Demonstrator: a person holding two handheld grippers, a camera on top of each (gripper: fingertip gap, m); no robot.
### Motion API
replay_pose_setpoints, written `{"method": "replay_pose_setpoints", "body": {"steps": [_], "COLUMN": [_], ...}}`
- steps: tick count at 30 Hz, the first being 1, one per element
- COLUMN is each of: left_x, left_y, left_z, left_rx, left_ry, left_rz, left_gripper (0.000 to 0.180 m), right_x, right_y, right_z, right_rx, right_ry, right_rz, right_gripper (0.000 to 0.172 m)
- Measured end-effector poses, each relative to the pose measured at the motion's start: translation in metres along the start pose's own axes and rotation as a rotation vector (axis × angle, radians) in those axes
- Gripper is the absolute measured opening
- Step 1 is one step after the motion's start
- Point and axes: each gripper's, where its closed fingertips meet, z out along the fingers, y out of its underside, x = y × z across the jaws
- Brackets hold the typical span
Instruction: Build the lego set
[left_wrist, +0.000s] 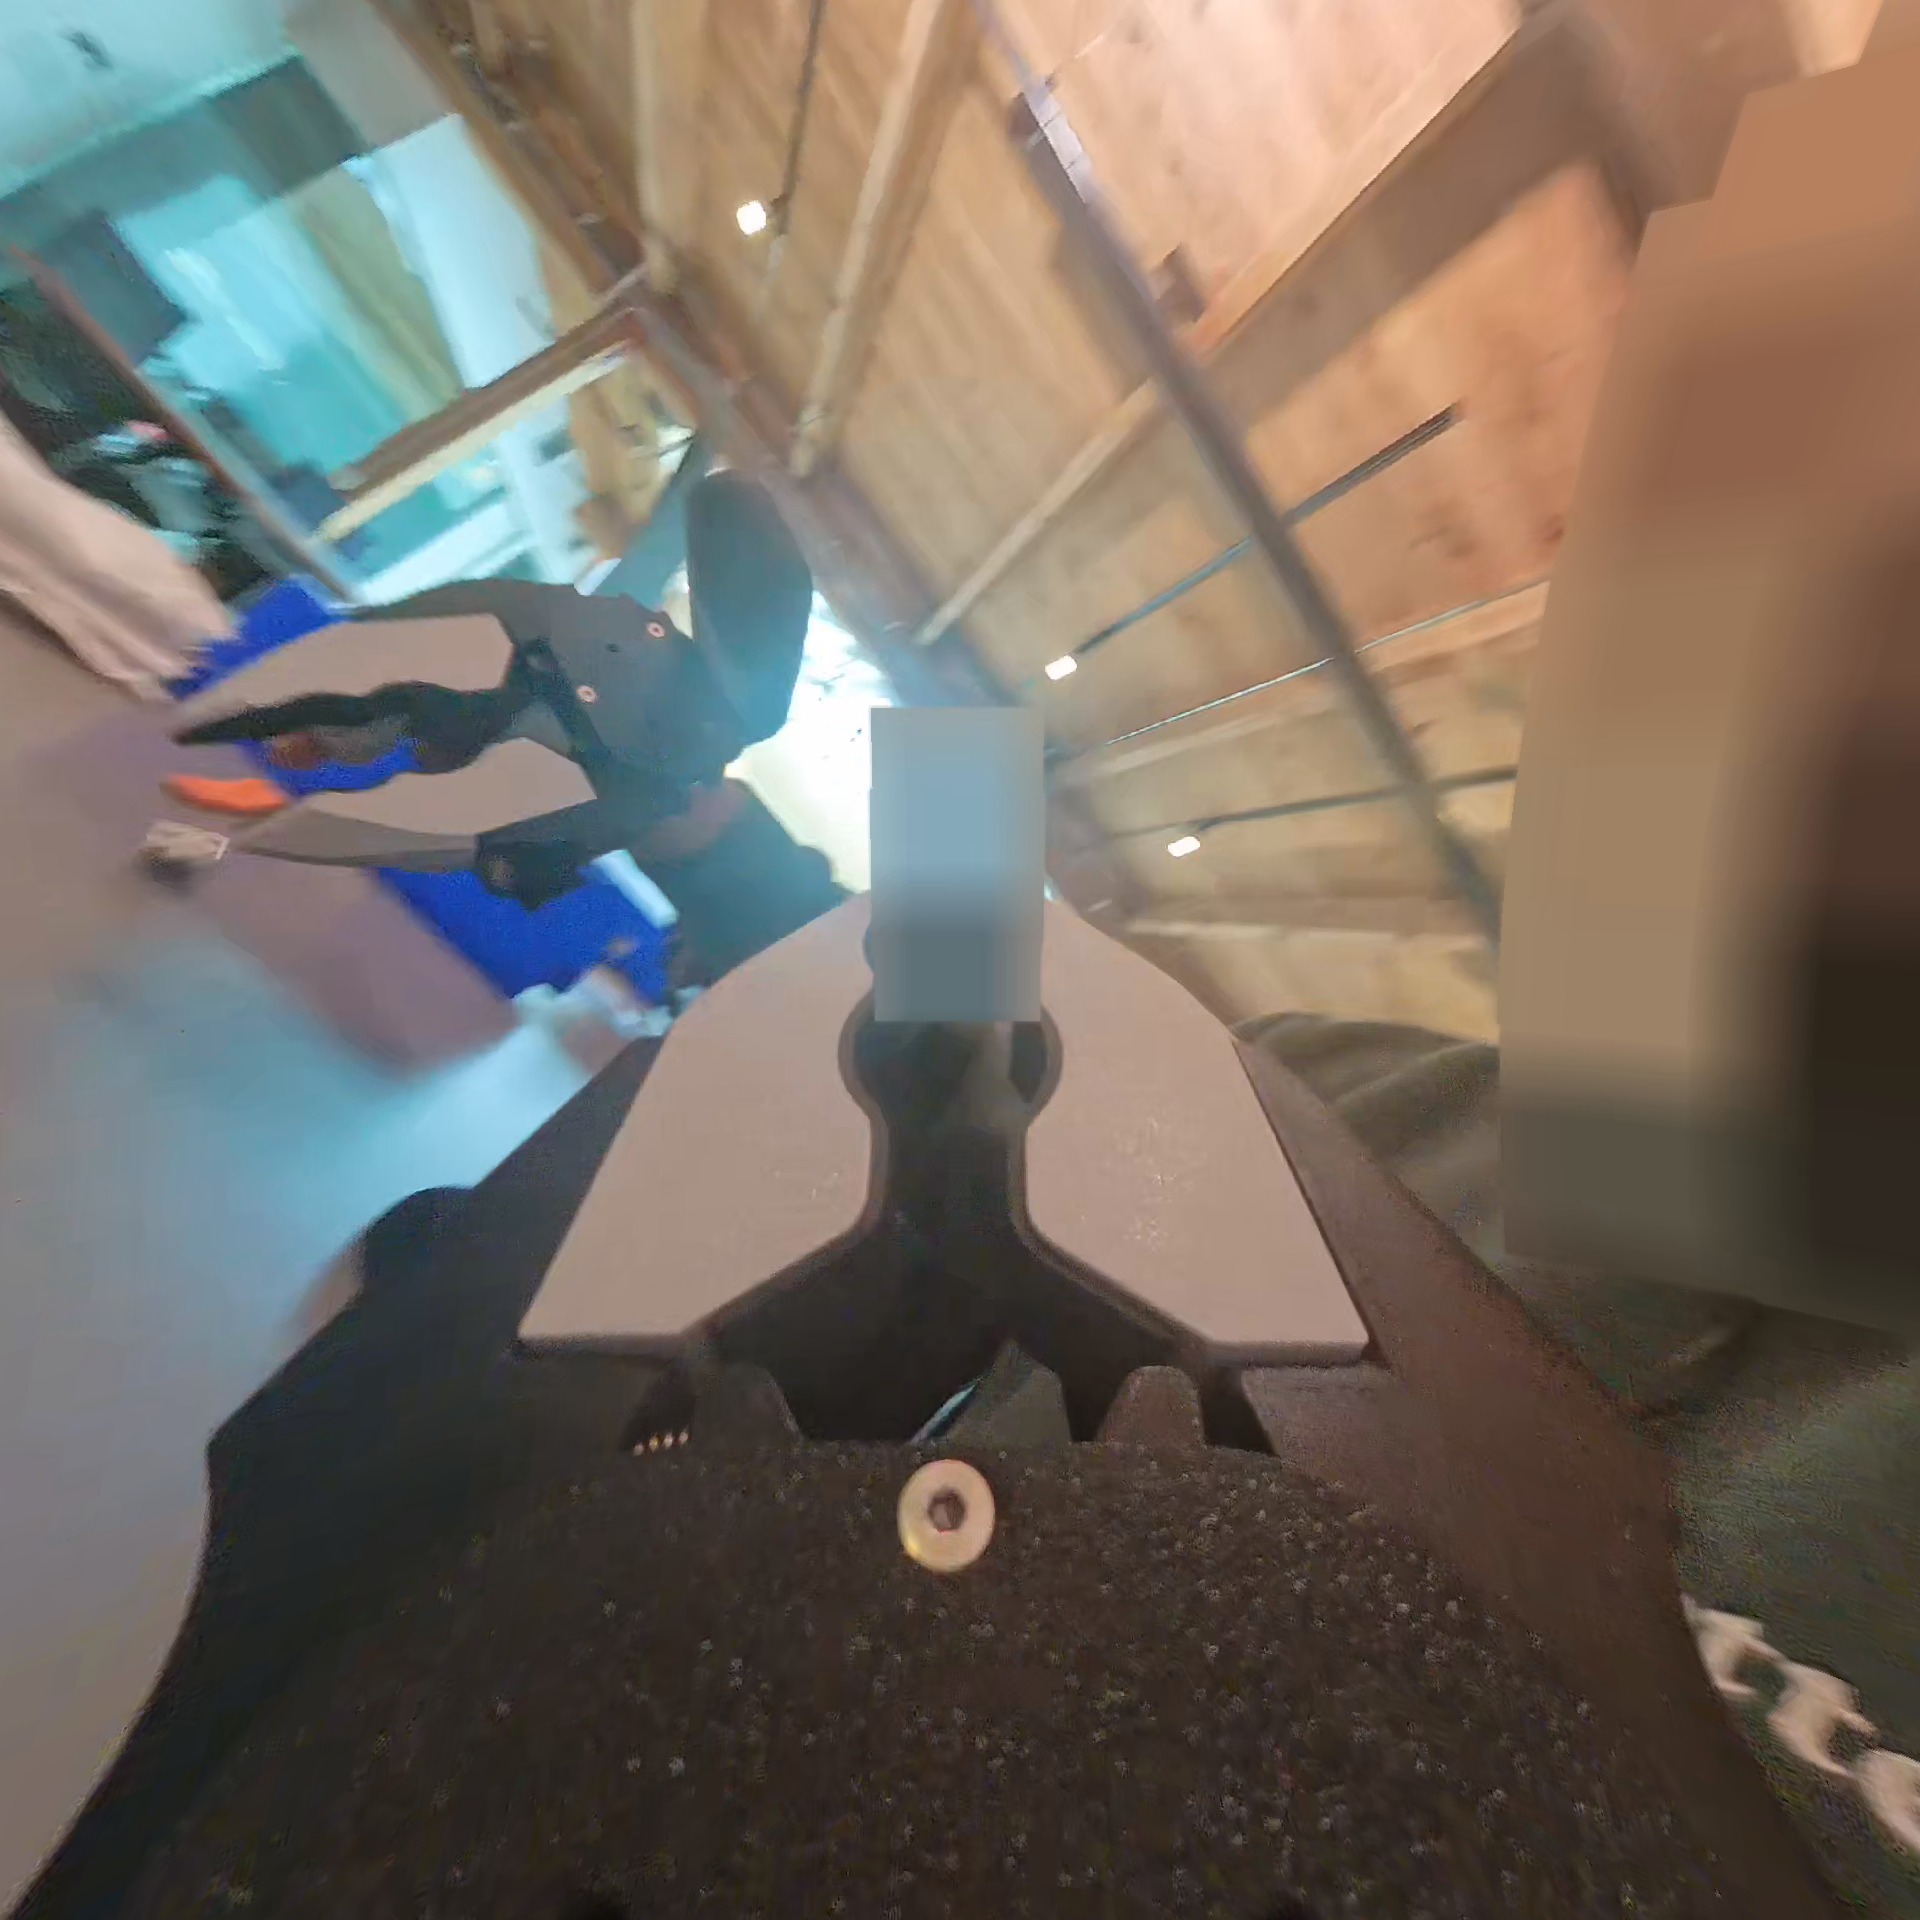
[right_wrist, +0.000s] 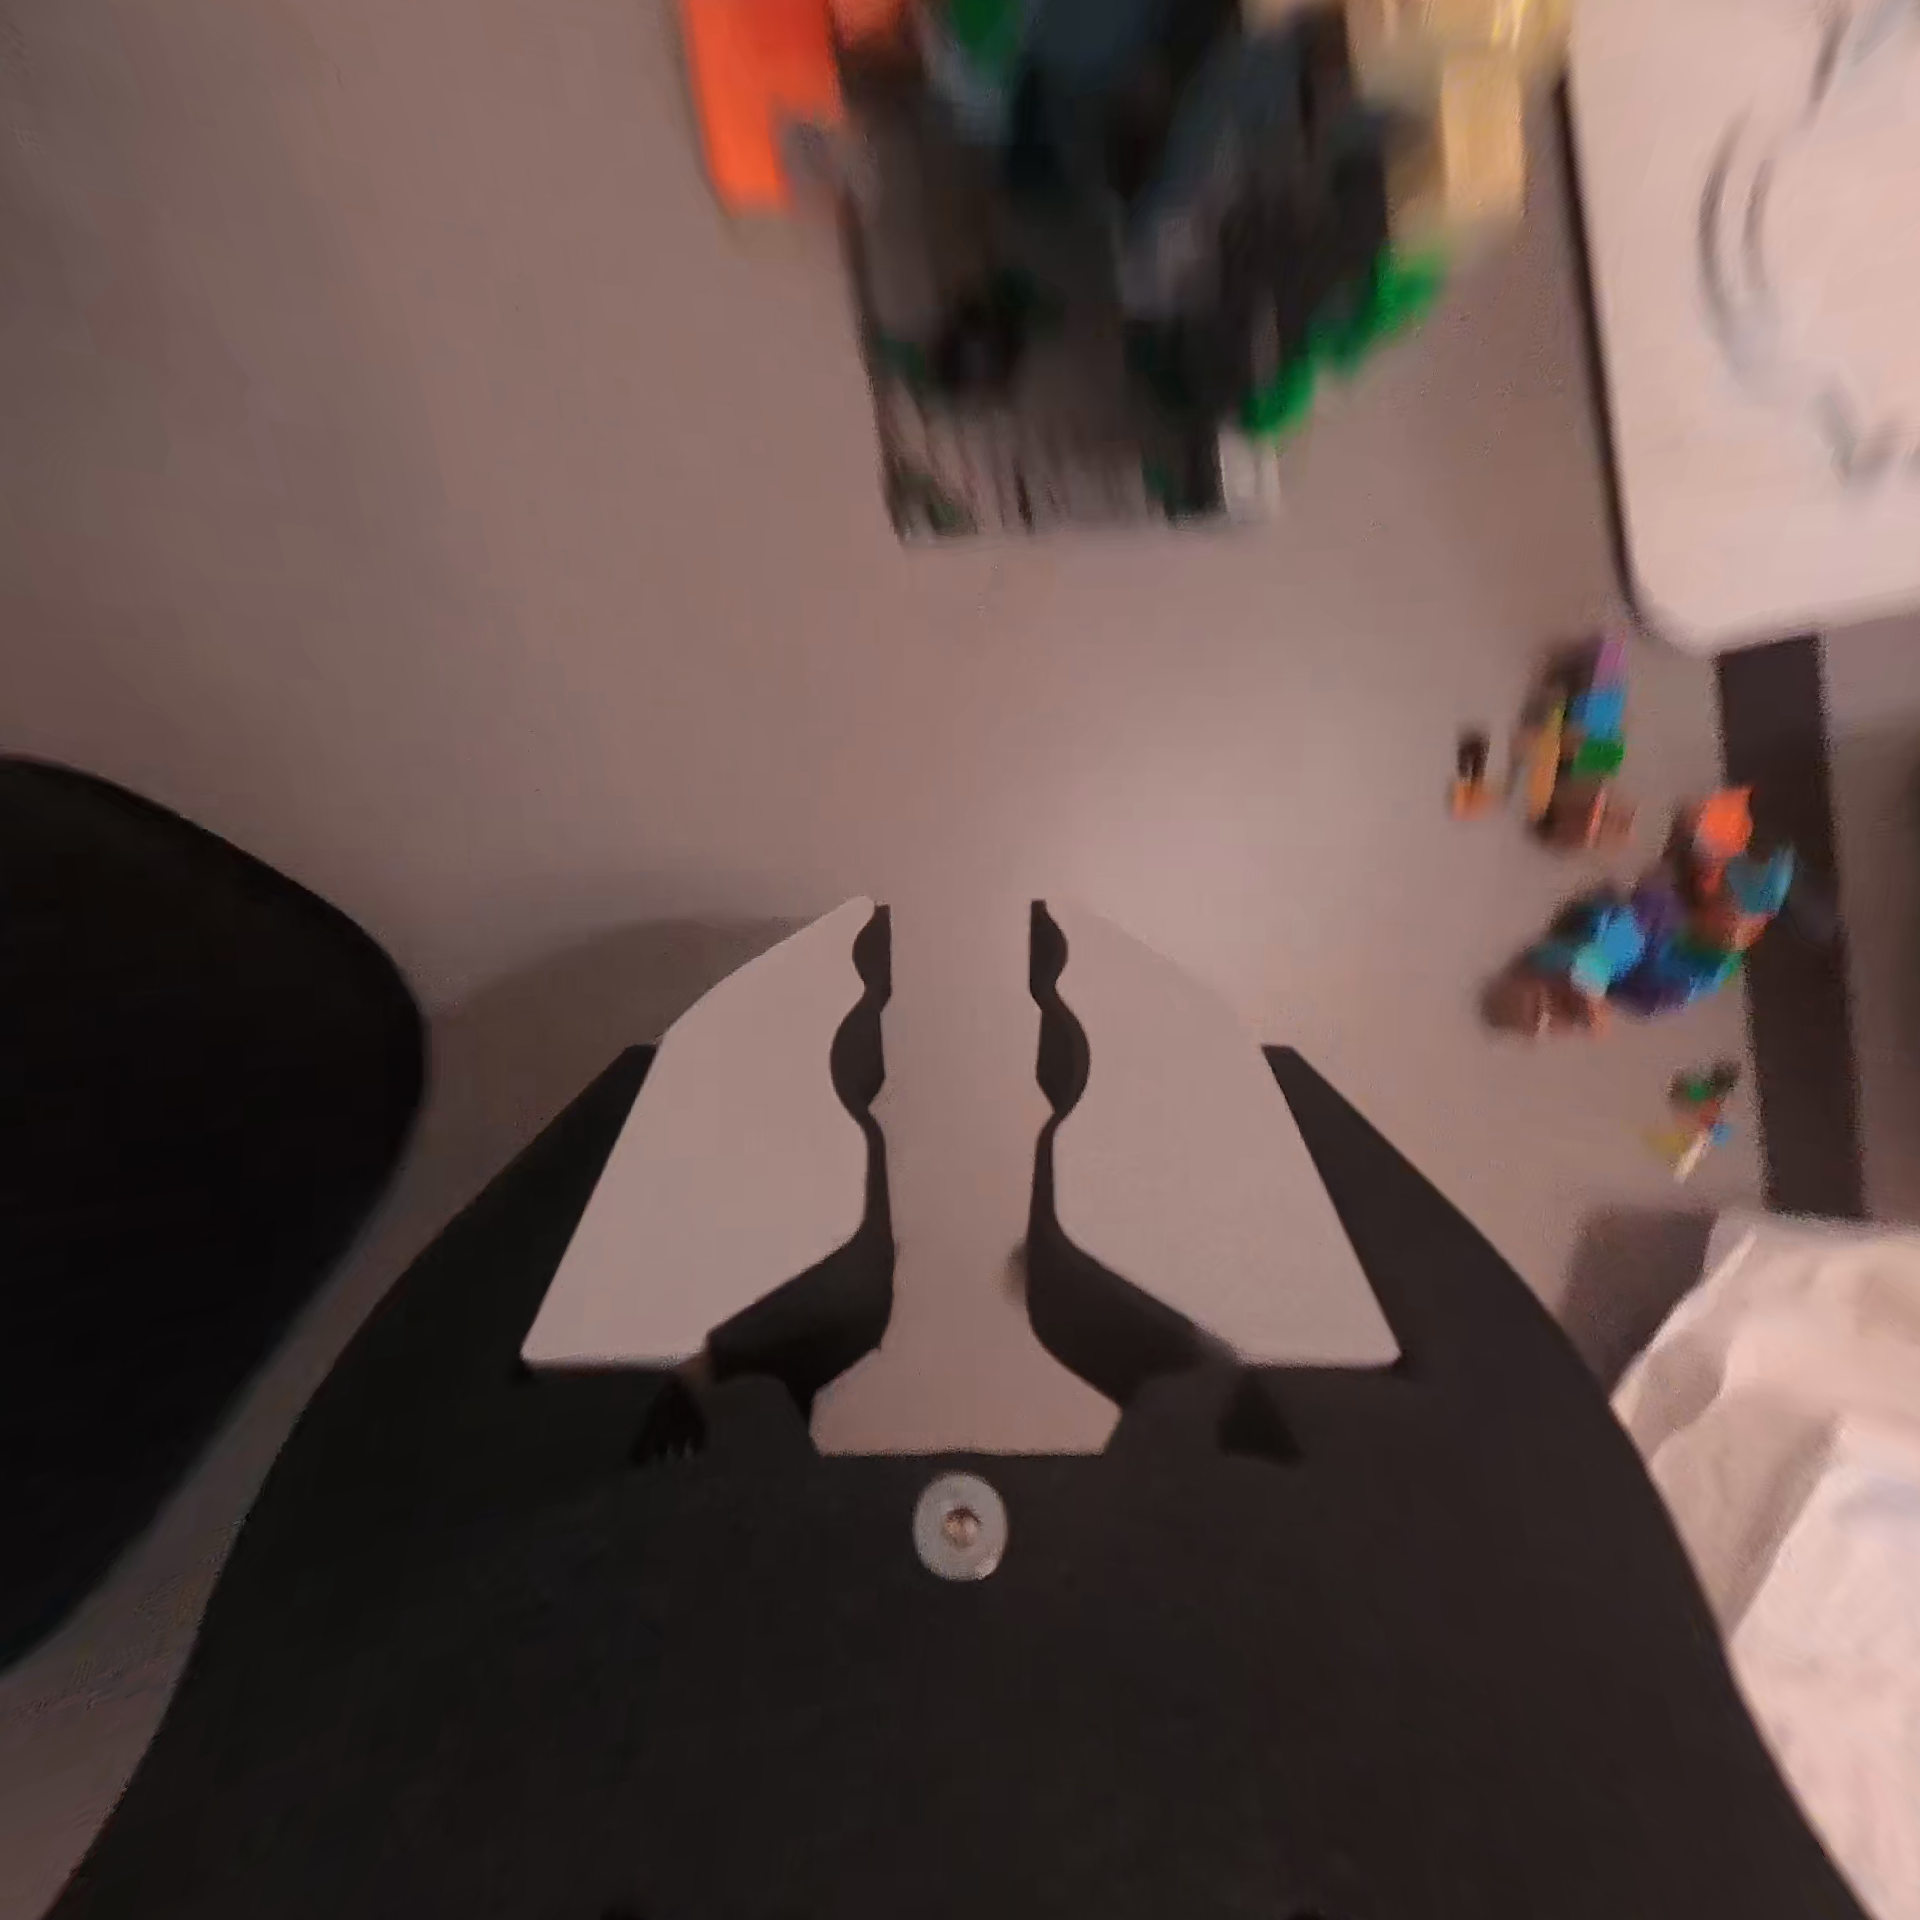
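While both views are smeared by motion blur, the right hand-held gripper (right_wrist: 960, 914) plainly hangs over a pale desk (right_wrist: 520, 520) with its two fingers parted and bare desk showing between them, gripping nothing. Nearest it, off to its right, lie small heaps of multicoloured building bricks (right_wrist: 1662, 935); farther ahead stands a blurred brick model in green, black and orange (right_wrist: 1091, 260). A black rounded shape (right_wrist: 156, 1143) fills the left edge, and white crumpled material (right_wrist: 1787, 1507) the lower right. The left hand-held gripper (left_wrist: 956, 935) tilts upward toward a wooden beamed ceiling (left_wrist: 1247, 364); a blurred patch covers its fingertips, so I cannot tell whether they are parted or gripping anything.
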Motion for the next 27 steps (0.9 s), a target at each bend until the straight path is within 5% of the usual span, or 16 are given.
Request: {"method": "replay_pose_setpoints", "body": {"steps": [6,14,23,27], "left_x": [-0.041,-0.061,-0.066,-0.064], "left_y": [0.008,0.005,0.013,0.015], "left_z": [-0.012,-0.029,-0.034,-0.033], "left_rx": [-0.173,-0.254,-0.283,-0.27], "left_ry": [-0.383,-0.566,-0.61,-0.595], "left_rz": [0.323,0.508,0.576,0.556], "left_gripper": [0.018,0.017,0.017,0.017], "right_x": [0.027,0.03,0.05,0.05], "right_y": [0.08,0.17,0.15,0.14], "right_z": [-0.006,-0.058,-0.008,0.002], "right_rx": [-0.064,-0.245,-0.091,-0.073], "right_ry": [0.106,0.128,0.103,0.042], "right_rz": [0.187,0.393,0.536,0.517], "right_gripper": [0.033,0.038,0.039,0.016]}}
